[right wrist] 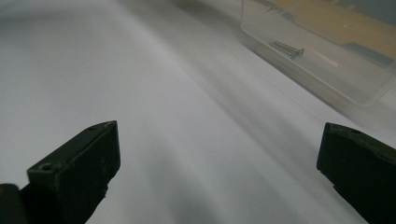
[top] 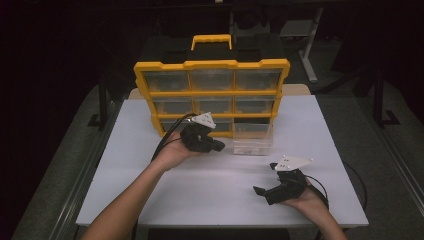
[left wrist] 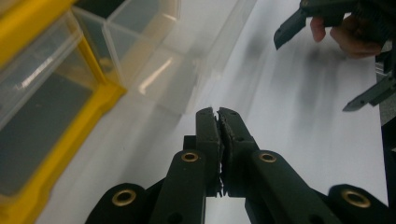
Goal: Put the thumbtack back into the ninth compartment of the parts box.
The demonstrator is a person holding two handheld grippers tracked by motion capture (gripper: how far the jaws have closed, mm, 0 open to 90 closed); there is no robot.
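The left gripper (left wrist: 219, 114), jaws pressed together on nothing, hovers beside the clear plastic drawer (top: 253, 140) pulled out of the yellow-framed organizer cabinet (top: 211, 95). The right gripper (top: 267, 181) rests wide apart on the white table (top: 215, 185); one small screw (right wrist: 286, 48) shows blurrily through the drawer wall

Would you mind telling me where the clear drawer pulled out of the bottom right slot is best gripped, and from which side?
Grip the clear drawer by its front wall, coming from above on the near side: the open top leaves that thin upright rim free. Its back sits at the yellow organiser. The open right tool is nearer; keep clear of the screw inside.
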